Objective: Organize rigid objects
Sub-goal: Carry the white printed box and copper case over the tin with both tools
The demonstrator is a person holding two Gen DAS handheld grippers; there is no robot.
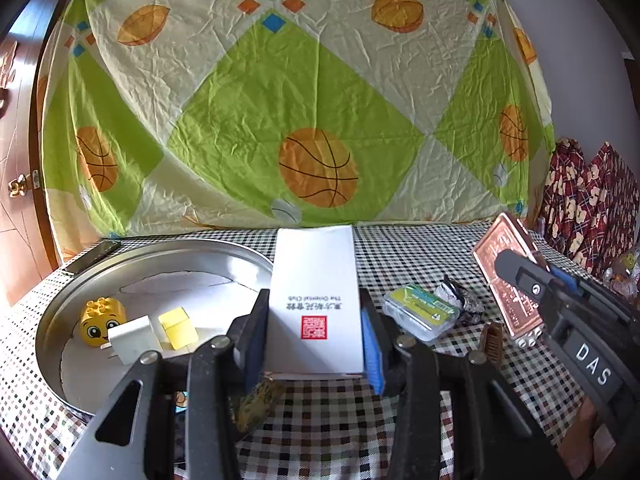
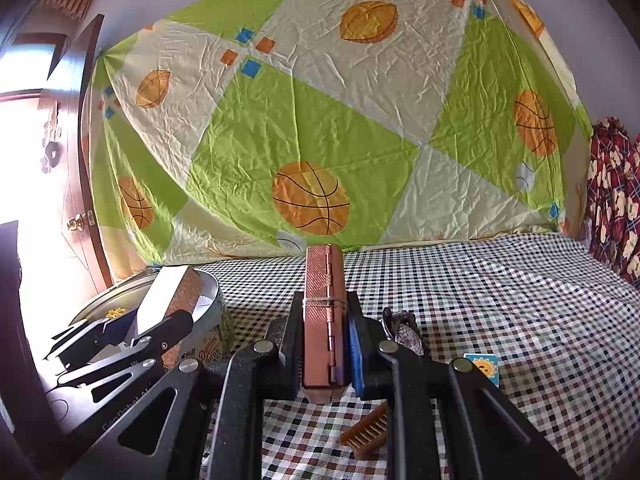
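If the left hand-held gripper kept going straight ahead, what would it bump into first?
Holding the white box, the left hand-held gripper faces checkered table, then the basketball-print sheet; probably the sheet, though depth is unclear.

smooth matt white cardboard on the box (image 1: 316, 300). the round tin (image 1: 160, 256) shines, bare brushed metal. glossy yellow plastic on the toy block (image 1: 100, 320). copper-toned case (image 2: 323, 320), finely knurled and metallic, a thin band around it. checked woven cloth (image 2: 500, 300) covers the bench, matt. behind it a crinkled basketball-print sheet (image 1: 280, 100), thin and slightly shiny.
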